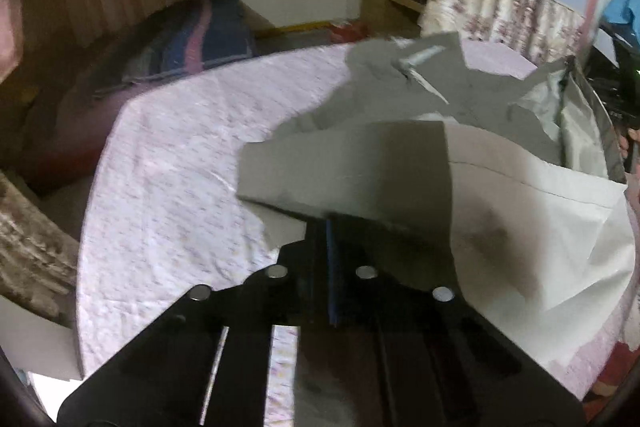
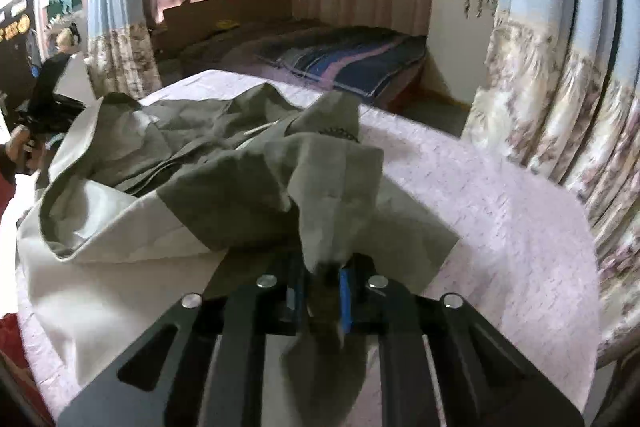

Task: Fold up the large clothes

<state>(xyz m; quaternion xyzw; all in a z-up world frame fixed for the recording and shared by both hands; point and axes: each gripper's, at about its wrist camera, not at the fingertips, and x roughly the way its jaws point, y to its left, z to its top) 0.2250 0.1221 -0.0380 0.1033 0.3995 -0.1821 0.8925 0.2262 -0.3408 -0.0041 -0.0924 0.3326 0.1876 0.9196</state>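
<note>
From the left wrist view, the black two-finger left gripper [image 1: 332, 227] has its jaws closed on a flat grey edge of the large grey-and-white fabric garment [image 1: 360, 163], the cloth running straight out from between the fingers. The garment spreads from the gripper toward the far right corner of the round table covered in a pale pink patterned cloth [image 1: 168, 155], its white lining [image 1: 540, 219] billowing near the table's right edge, while the left half of the tabletop lies bare. A small pale drawstring or tag [image 1: 420, 61] shows on the crumpled grey part by the far edge. Beyond the table lies a bed with a blue-and-pink striped blanket [image 1: 200, 47], and a floral curtain [image 1: 500, 7] hangs at the right. From the right wrist view, the black right gripper [image 2: 326, 279] pinches a bunched grey fold of the same garment [image 2: 224, 171] between its blue-padded jaws, a tail of cloth hanging down behind the fingers. The garment heaps across the middle and left of the table [image 2: 500, 195], reaching its left edge, grey over white. At the far left a person's hand [image 2: 18, 143] appears, blurred.
</note>
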